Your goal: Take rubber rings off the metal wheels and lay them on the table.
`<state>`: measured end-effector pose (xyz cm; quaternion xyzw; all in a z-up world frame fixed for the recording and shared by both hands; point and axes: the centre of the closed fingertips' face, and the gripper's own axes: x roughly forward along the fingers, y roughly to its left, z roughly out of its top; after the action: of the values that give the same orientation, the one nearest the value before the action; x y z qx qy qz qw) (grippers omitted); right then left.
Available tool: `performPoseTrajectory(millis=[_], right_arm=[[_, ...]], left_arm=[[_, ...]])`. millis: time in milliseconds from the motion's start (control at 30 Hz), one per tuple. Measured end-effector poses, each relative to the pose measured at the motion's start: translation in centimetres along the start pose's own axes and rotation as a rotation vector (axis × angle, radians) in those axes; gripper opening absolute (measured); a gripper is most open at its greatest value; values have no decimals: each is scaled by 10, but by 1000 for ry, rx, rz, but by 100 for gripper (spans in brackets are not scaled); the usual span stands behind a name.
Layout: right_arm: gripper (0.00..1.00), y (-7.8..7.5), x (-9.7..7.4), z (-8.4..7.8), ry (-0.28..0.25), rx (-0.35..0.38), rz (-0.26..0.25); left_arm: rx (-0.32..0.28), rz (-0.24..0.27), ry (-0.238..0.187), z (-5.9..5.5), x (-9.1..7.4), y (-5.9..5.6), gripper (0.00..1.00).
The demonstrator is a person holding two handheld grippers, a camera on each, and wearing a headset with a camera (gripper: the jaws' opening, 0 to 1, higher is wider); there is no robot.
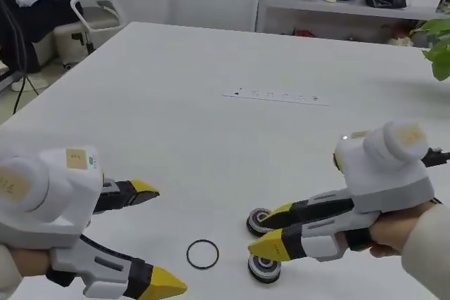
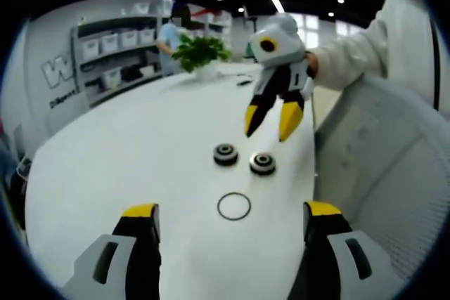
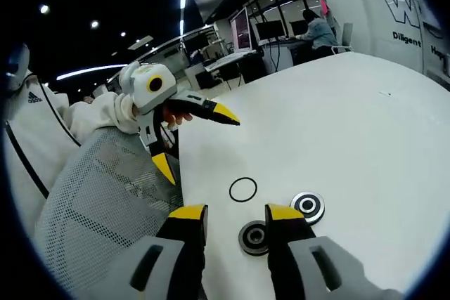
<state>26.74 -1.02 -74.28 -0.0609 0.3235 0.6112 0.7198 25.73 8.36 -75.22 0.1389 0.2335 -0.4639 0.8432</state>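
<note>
Currently right tool point(image 1: 267, 230), narrow and empty, lines up on near wheel point(image 1: 264, 268) to strip it; left tool point(image 1: 163, 238), wide, waits 9 o'clock of rubber ring point(image 1: 202, 254).

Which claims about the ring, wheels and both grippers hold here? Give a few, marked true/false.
1. One rubber ring lies flat on the table, clear of both wheels. True.
2. Three metal wheels sit on the table. False: there are two, the near wheel and the far wheel, close together.
3. The left gripper is shut on the ring. False: its jaws are wide open and empty.
4. The right gripper is open, with its tips by the wheels. True.
</note>
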Motion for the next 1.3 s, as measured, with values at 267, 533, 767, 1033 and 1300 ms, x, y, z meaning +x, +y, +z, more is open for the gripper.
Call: performPoseTrajectory(millis=[267,533,767,1033,1300], right_arm=[[35,-10,-25,-4,-53,1,-51],[33,-16,-38,-11,-76,9,-94],[33,-16,-37,-20,-74,6,-101],[32,-20,-30,-29,-65,15,-99],[32,-22,-22,-37,-50,12,-89]], left_arm=[[-1,3,-16,6,-2,1,85],[47,-19,-36,28,-10,-1,86],[94,-54,-56,49,-5,-9,87],[149,-85,-60,70,-3,-11,86],[168,-115,-63,81,11,-14,82]])
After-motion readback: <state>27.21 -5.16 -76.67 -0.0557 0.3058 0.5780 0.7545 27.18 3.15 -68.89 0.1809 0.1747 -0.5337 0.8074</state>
